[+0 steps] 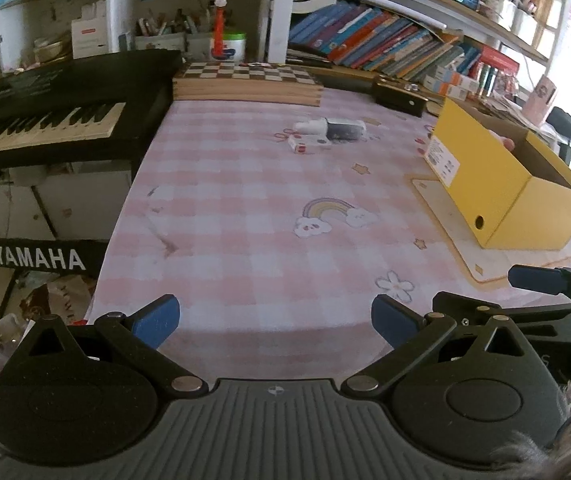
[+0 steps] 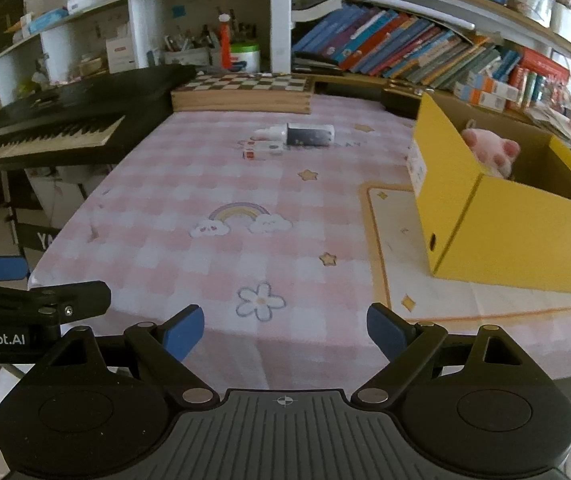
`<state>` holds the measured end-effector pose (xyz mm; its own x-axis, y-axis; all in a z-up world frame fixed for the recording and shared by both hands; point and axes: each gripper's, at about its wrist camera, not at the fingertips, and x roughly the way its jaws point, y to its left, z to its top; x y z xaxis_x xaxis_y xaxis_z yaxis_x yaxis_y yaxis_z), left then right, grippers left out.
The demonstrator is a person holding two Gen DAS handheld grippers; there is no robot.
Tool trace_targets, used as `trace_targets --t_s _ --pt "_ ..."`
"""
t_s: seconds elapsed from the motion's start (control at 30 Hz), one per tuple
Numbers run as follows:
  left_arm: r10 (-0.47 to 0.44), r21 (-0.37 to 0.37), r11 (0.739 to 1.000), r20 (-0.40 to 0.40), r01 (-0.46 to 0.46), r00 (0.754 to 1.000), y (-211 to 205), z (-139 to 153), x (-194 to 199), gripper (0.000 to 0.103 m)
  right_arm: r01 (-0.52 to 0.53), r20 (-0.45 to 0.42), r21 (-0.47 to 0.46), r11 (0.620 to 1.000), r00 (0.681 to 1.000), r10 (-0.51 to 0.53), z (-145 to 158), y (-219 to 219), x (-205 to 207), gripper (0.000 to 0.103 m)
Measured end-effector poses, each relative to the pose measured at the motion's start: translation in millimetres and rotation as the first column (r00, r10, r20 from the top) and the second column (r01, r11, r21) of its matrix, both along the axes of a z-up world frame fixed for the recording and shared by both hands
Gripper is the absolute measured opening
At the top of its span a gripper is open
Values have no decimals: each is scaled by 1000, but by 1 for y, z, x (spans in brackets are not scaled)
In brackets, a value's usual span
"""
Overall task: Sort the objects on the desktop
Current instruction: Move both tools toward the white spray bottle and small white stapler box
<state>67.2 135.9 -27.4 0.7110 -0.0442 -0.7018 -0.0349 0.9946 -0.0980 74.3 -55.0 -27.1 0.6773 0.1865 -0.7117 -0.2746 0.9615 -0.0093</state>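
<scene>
A dark bottle with a white cap (image 1: pixel 331 129) (image 2: pixel 297 134) lies on its side far back on the pink checked tablecloth, with a small white box (image 1: pixel 308 144) (image 2: pixel 263 149) just in front of it. A yellow cardboard box (image 1: pixel 501 178) (image 2: pixel 497 216) stands open at the right; a pink plush toy (image 2: pixel 489 152) lies inside. My left gripper (image 1: pixel 275 322) is open and empty over the table's near edge. My right gripper (image 2: pixel 285 330) is open and empty beside it, also at the near edge; its fingers (image 1: pixel 533 280) show at the right of the left wrist view.
A black Yamaha keyboard (image 1: pixel 45 112) (image 2: pixel 57 128) stands left of the table. A chessboard on stacked boards (image 1: pixel 247 80) (image 2: pixel 245 90) lies at the back. A dark box (image 1: pixel 399 96) sits back right. Shelves of books (image 1: pixel 385 44) (image 2: pixel 405 48) rise behind. A beige mat (image 2: pixel 405 264) lies under the yellow box.
</scene>
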Motion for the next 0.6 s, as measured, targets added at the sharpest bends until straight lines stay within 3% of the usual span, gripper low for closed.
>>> trace_targets --t_s 0.6 --pt "28 6 1000 -7 -28 1000 -8 -2 90 103 -37 -3 1 999 999 37 -2 -2 90 90"
